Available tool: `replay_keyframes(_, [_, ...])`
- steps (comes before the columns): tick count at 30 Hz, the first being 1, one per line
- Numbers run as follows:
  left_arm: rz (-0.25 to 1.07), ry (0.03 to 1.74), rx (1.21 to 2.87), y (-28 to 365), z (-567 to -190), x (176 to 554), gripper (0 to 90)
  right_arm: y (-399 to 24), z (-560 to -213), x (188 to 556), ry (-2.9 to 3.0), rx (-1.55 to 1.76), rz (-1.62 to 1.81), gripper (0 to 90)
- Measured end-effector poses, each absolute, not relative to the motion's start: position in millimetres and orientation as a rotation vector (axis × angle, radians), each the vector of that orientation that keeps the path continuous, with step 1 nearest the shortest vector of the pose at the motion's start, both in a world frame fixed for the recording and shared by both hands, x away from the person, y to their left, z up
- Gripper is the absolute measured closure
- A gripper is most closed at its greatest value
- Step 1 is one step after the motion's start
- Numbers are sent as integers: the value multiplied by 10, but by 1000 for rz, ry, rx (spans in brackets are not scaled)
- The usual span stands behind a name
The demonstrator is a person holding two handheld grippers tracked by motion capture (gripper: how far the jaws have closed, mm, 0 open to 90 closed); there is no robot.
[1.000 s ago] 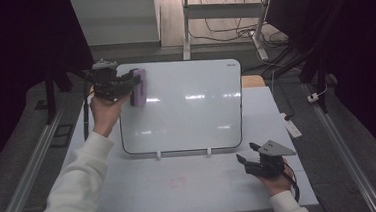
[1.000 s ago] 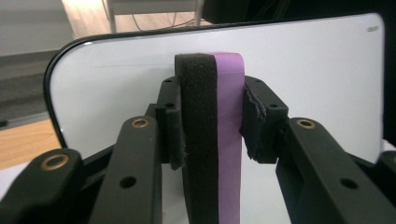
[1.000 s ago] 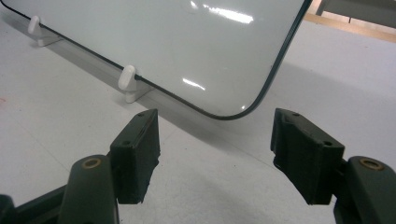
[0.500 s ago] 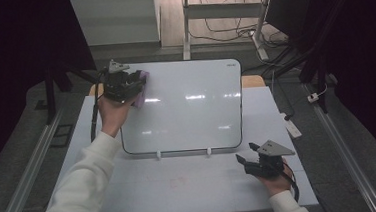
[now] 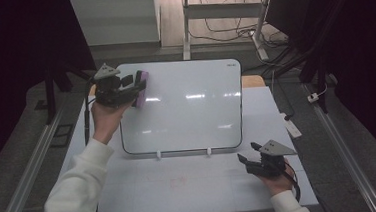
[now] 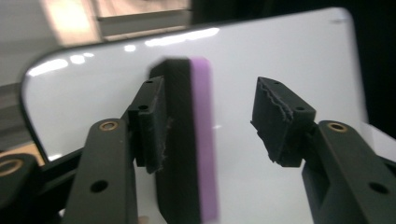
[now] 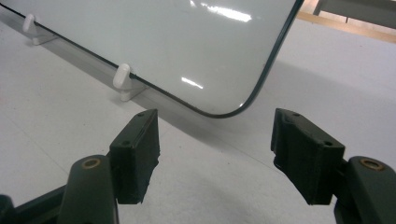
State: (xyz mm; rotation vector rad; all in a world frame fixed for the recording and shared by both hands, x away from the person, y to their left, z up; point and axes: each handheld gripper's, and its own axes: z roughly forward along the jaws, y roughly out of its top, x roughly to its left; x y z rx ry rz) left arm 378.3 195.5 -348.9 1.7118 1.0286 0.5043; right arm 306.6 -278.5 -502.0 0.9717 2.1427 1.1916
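A white board [image 5: 186, 111] leans on two white clips [image 5: 158, 154] at the middle of the table. At its top left corner my left gripper [image 5: 135, 88] is held by a hand, with a black eraser with a purple face [image 5: 142, 86] between its jaws. In the left gripper view the eraser [image 6: 187, 140] lies against the left pad, and a gap separates it from the right pad [image 6: 275, 116]. These jaws have just been opening. My right gripper [image 5: 245, 161] rests open and empty on the table by the board's lower right corner [image 7: 224, 109].
The white table top [image 5: 181, 186] runs in front of the board. A small white object [image 5: 292, 127] lies by the right edge. Metal rails [image 5: 25, 172] flank the table. A stand and cables [image 5: 220, 28] are on the floor behind.
The left gripper's jaws have opened off the eraser, and the hand has shifted a little at the board's top left corner. The right gripper has stayed put.
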Motion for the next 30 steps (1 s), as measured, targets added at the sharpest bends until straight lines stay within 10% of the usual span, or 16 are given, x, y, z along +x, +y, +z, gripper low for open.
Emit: replay_keyframes(30, [212,1081,1889,2482,-4879,2660,261,-2818,-5000,3065,2183,887,1234,320])
